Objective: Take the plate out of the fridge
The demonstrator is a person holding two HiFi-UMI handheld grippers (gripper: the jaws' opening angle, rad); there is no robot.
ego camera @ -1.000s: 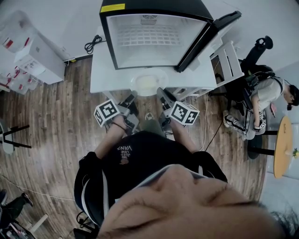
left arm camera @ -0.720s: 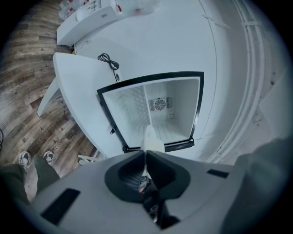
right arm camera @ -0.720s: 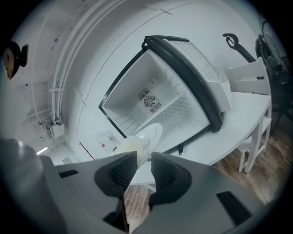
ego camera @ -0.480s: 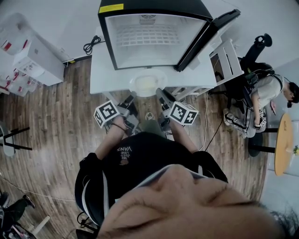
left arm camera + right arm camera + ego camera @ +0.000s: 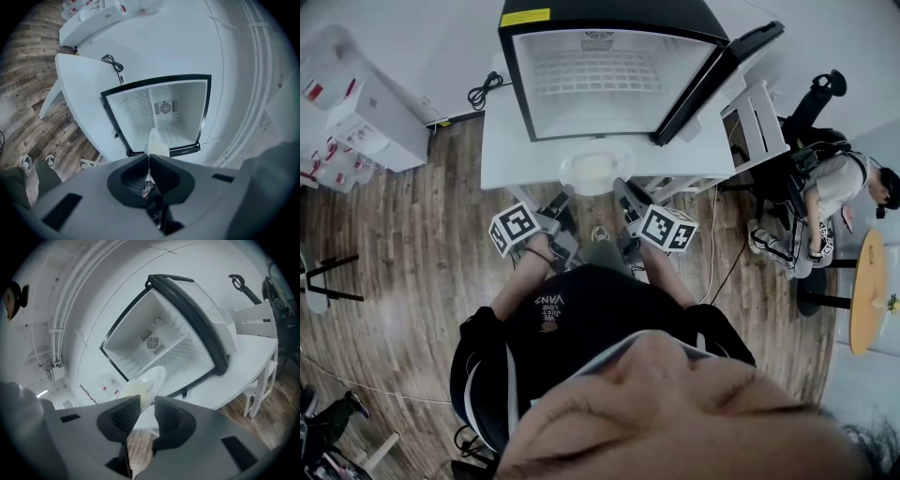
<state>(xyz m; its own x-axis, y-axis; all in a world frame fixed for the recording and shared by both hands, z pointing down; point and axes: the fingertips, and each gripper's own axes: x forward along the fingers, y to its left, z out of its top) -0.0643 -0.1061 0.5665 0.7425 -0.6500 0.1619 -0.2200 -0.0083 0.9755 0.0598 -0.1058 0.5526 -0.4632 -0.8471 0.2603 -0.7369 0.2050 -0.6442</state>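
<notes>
I have the plate [image 5: 598, 169] between my two grippers, outside the open fridge [image 5: 609, 80] and over the front edge of the white desk [image 5: 511, 141]. I cannot tell whether it rests on the desk or hangs just clear of it.

On the left gripper [image 5: 148, 157] the jaws are pressed together on the plate's thin rim, which runs edge-on straight ahead of them. On the right gripper [image 5: 147, 401] the jaws stand a little apart with the opposite rim between them, close against the inner pad. I take that as a clamp on a deeper part of the rim.

The plate lies directly ahead of both jaws and spans the gap from one pair to the other. It has no long axis, being round, and neither hand is nearer. The fridge mouth is further ahead, beyond the plate, so I judge that what remains is to draw the plate back from the fridge or lower it to the desk, keeping both sides level.

The plate is white, smooth and glossy, shallow with a raised rim. It has a pale yellow patch in the middle that I cannot identify. The fridge has a black frame and a white ribbed interior with a round fan grille at the back. Its door [image 5: 712, 80] stands open, off to the outer side of my right jaws.
</notes>
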